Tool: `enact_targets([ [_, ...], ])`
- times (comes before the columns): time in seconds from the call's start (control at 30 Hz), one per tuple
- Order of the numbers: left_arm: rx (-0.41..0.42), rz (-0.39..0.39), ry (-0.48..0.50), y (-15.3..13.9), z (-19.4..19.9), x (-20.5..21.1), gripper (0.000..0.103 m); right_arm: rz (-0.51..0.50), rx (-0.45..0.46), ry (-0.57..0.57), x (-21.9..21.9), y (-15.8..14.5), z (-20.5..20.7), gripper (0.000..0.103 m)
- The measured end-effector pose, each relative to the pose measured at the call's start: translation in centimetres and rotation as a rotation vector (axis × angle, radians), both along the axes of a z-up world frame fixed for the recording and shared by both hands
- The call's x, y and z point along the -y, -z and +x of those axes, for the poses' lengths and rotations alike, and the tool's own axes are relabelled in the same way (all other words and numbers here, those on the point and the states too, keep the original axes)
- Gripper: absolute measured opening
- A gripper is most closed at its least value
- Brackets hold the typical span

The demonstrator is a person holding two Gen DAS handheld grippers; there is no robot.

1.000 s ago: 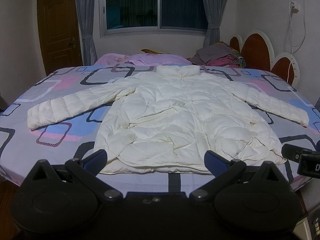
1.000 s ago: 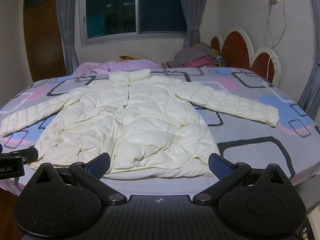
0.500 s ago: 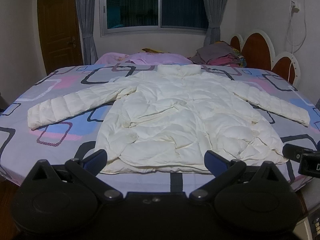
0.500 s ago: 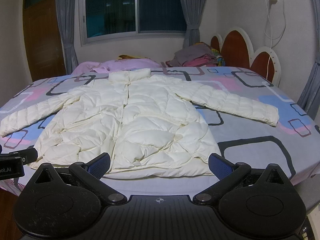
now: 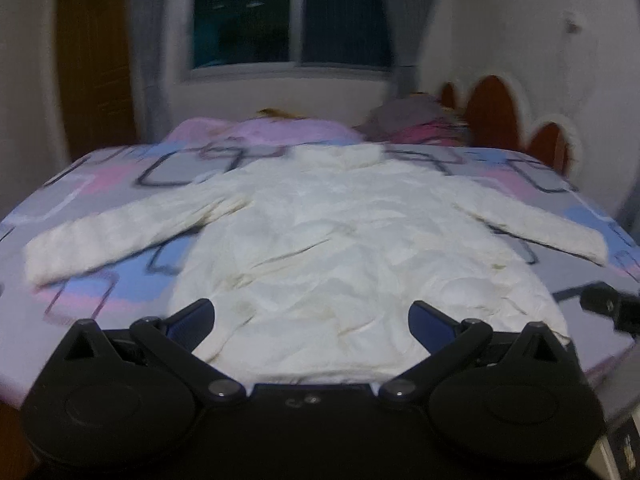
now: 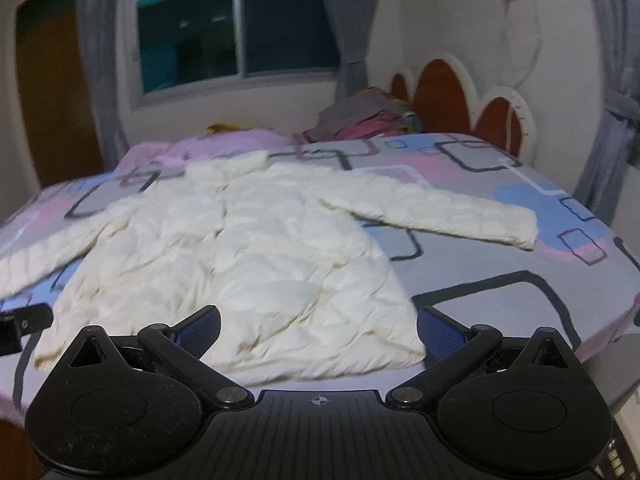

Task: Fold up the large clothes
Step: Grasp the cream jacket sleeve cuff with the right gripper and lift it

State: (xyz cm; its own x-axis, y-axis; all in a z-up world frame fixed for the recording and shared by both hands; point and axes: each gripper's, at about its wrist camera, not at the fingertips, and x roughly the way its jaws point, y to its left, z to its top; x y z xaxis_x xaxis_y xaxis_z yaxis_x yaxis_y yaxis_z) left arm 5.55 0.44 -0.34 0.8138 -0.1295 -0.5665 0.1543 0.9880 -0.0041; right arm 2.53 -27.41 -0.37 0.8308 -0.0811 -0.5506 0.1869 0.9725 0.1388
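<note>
A white puffer jacket (image 5: 360, 248) is spread flat on the bed (image 6: 500, 280), with both grippers held wide open and empty above its hem.

The jacket is laid front up, collar toward the far pillows (image 5: 272, 128), and both sleeves are stretched out to the sides across the patterned sheet. The left gripper (image 5: 312, 316) is positioned over the hem, its jaws spread far apart and nothing gripped. The right gripper (image 6: 318, 326) is held likewise over the hem's right part, jaws fully parted, no cloth between them. A pile of folded clothes (image 6: 360, 120) is seen by the headboard (image 6: 460, 92).
</note>
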Motion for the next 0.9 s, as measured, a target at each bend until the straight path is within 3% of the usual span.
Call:
enact_targets([
  [0.17,0.105,-0.052,0.033,-0.5,2.9,0.7,0.103,0.026,0.031,0.122,3.3,-0.4,1.6,0.103],
  [0.47,-0.003,-0.111,0.137,1.5,11.9,6.5,0.103,0.085,0.061,0.302,13.3,1.5,6.3,0.101],
  [0.5,-0.012,-0.11,0.133,1.8,13.0,7.5,0.103,0.101,0.062,0.309,14.8,1.9,7.2,0.089],
  [0.53,-0.016,-0.108,0.128,2.1,14.2,8.7,0.103,0.129,0.05,0.316,16.7,2.5,8.4,0.056],
  [0.57,-0.02,-0.107,0.131,2.3,15.3,9.8,0.103,0.155,0.043,0.33,18.2,3.1,9.4,0.043],
  [0.7,-0.036,-0.081,0.144,3.4,19.9,14.8,0.103,0.311,0.03,0.404,26.0,6.6,14.0,0.043],
  [0.9,-0.083,-0.002,0.118,4.2,25.5,21.8,0.103,0.632,-0.059,0.476,35.2,13.3,18.5,0.044],
])
